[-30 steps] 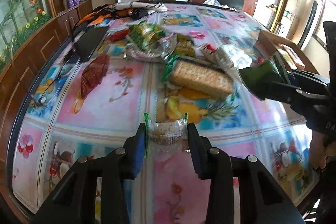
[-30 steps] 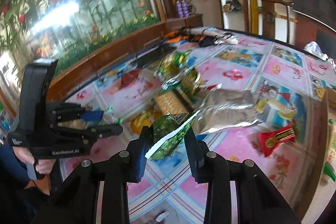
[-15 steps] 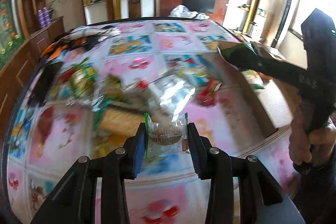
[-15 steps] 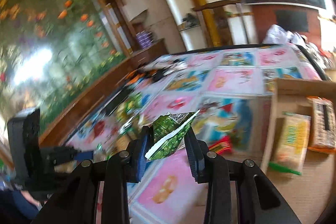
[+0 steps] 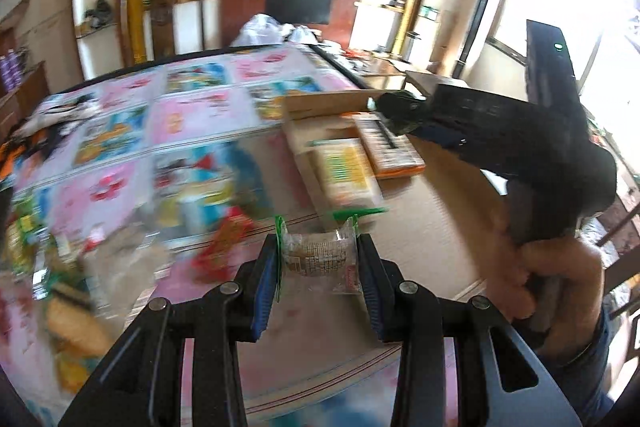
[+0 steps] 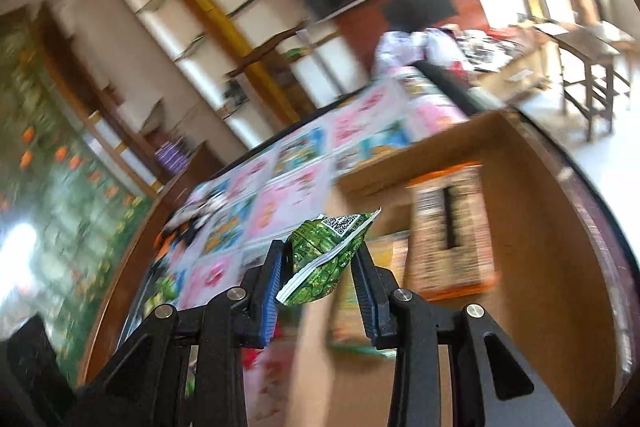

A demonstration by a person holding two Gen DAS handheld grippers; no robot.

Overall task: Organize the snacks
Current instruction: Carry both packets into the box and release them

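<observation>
My left gripper (image 5: pixel 319 259) is shut on a small clear snack packet (image 5: pixel 316 257) with green ends, held above the near left edge of a cardboard box (image 5: pixel 432 203). My right gripper (image 6: pixel 320 261) is shut on a green snack packet (image 6: pixel 326 259) and hovers over the same box (image 6: pixel 532 227). In the left wrist view the right gripper (image 5: pixel 394 107) reaches in from the right above the box's far part. An orange snack box (image 5: pixel 390 147) and a yellow snack pack (image 5: pixel 346 175) lie in the box.
Several loose snacks (image 5: pixel 72 267) lie blurred on the colourful tablecloth (image 5: pixel 132 131) at left. The hand holding the right gripper (image 5: pixel 548 279) is at right. Chairs and shelves stand behind the table.
Both grippers have swung right from the snack pile to over the cardboard box, each still holding its packet. The right gripper is now tilted above the box's contents.
</observation>
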